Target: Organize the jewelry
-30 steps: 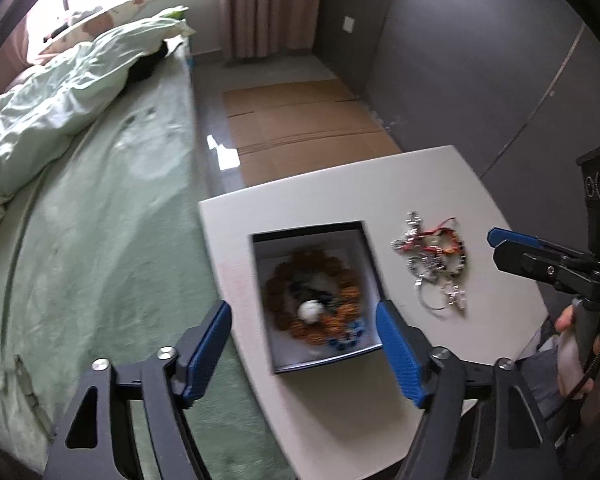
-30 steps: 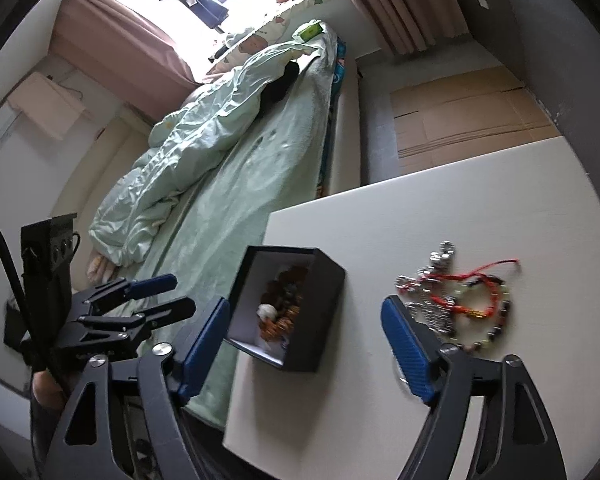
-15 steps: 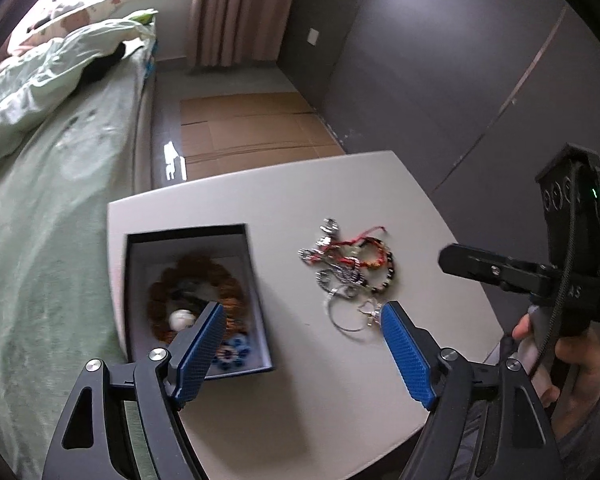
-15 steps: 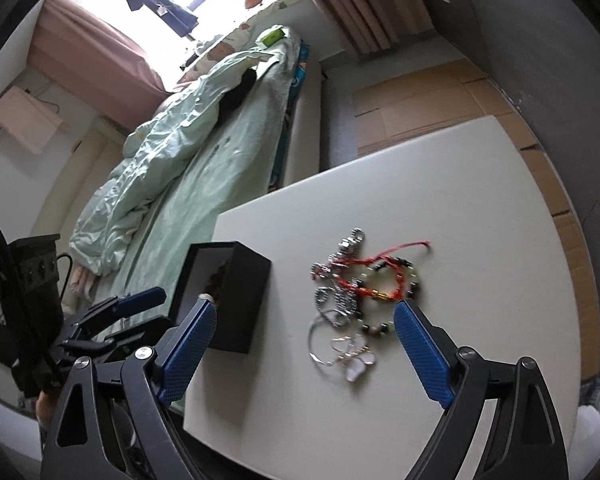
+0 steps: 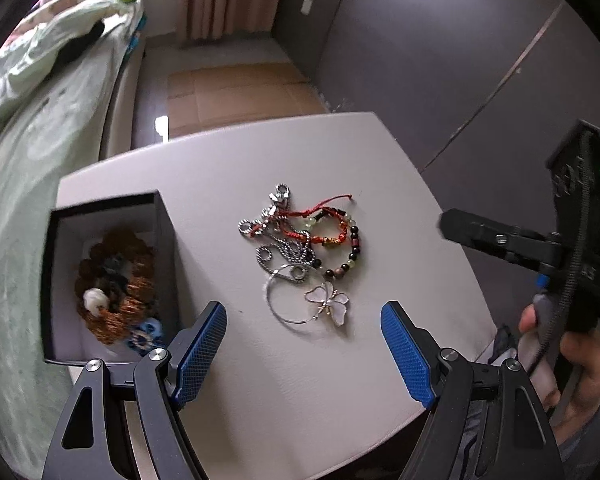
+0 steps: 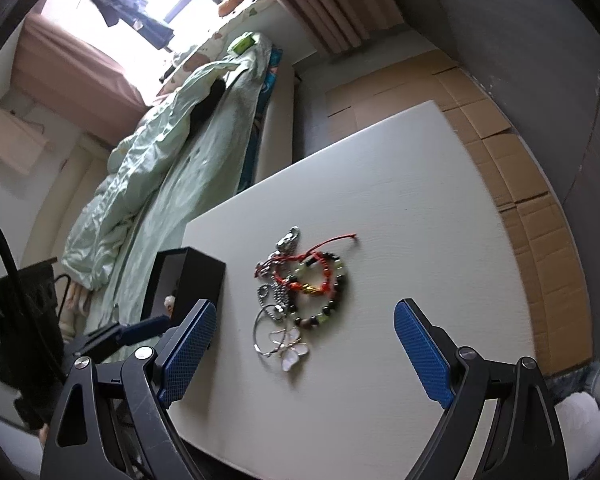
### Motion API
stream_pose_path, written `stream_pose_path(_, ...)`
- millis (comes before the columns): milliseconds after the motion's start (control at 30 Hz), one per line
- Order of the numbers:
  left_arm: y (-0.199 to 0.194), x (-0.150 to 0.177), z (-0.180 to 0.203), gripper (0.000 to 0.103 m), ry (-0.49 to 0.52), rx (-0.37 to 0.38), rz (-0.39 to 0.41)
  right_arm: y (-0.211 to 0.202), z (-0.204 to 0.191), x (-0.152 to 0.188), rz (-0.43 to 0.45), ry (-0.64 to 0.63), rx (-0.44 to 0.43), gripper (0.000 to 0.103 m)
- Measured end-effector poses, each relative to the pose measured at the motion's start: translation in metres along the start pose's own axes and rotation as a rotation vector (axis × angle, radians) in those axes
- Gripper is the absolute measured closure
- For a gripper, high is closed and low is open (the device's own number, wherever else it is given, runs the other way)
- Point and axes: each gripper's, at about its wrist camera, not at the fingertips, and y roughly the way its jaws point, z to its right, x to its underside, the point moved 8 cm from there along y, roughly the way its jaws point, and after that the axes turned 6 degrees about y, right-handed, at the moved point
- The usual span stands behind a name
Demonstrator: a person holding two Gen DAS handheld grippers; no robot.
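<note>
A tangle of jewelry (image 5: 304,248) lies mid-table: red cord bracelet, bead bracelet, silver chains, a hoop and a butterfly pendant (image 5: 329,303). It also shows in the right wrist view (image 6: 300,292). A black open box (image 5: 108,280) at the table's left holds brown bead bracelets and a white bead; its outer wall shows in the right wrist view (image 6: 198,280). My left gripper (image 5: 304,348) is open and empty, just short of the pendant. My right gripper (image 6: 304,352) is open and empty, near the same pile; it also appears at the right of the left wrist view (image 5: 456,230).
The white table (image 5: 300,380) has near and right edges close by. A bed with green bedding (image 6: 160,168) runs along the table's left side. Flattened cardboard (image 5: 236,92) covers the floor beyond. A dark wall (image 5: 440,60) stands to the right.
Both grippers have swung right from the box toward the jewelry pile and come closer to it. Both stay open and empty.
</note>
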Motion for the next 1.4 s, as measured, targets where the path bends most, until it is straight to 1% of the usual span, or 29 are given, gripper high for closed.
stream_pose_path(167,0.022,-0.003,0.007,0.023,-0.033,-0.025,-0.072,-0.009,0.014,-0.006,0.024,0.053,-0.022,0.012)
stream_pose_path(233,0.028,-0.003,0.008,0.023,-0.042,-0.033,-0.089,-0.013,0.017,-0.008,0.034,0.068,-0.038,0.012)
stream_pose_path(433,0.048,-0.003,0.01,0.023,-0.052,-0.075,-0.127,-0.022,0.021,-0.011,0.056,0.096,-0.069,0.012)
stream_pose_path(600,0.062,0.001,0.008,0.023,-0.064,-0.104,-0.154,-0.026,0.032,-0.013,0.07,0.128,-0.063,0.012)
stream_pose_path(667,0.068,0.003,0.007,0.025,-0.065,-0.115,-0.163,-0.028,0.038,-0.015,0.075,0.134,-0.045,0.012)
stream_pose_path(767,0.074,0.006,0.005,0.031,-0.066,-0.129,-0.178,-0.029,0.042,-0.014,0.073,0.133,-0.036,0.012)
stream_pose_path(833,0.078,0.008,0.005,0.038,-0.067,-0.136,-0.191,-0.028,0.042,-0.013,0.069,0.125,-0.029,0.012)
stream_pose_path(933,0.079,0.008,0.005,0.039,-0.057,-0.156,-0.181,-0.028,0.041,-0.013,0.064,0.117,-0.033,0.012)
stream_pose_path(1000,0.08,0.007,0.003,0.039,-0.066,-0.156,-0.179,-0.028,0.041,-0.013,0.062,0.114,-0.039,0.012)
stream_pose_path(1033,0.079,0.008,0.002,0.044,-0.071,-0.16,-0.18,-0.028,0.041,-0.013,0.062,0.113,-0.041,0.012)
stream_pose_path(1067,0.08,0.008,0.0,0.046,-0.078,-0.161,-0.19,-0.028,0.041,-0.013,0.061,0.111,-0.043,0.012)
stream_pose_path(1100,0.079,0.006,-0.001,0.048,-0.08,-0.158,-0.182,-0.028,0.04,-0.013,0.06,0.109,-0.043,0.012)
stream_pose_path(1133,0.079,0.007,-0.003,0.051,-0.082,-0.161,-0.188,-0.028,0.04,-0.013,0.059,0.107,-0.044,0.012)
stream_pose_path(1267,0.078,0.008,-0.001,0.052,-0.055,-0.171,-0.191,-0.026,0.037,-0.011,0.053,0.093,-0.039,0.012)
stream_pose_path(1400,0.078,0.008,-0.004,0.053,-0.063,-0.162,-0.19,-0.024,0.034,-0.011,0.046,0.082,-0.035,0.012)
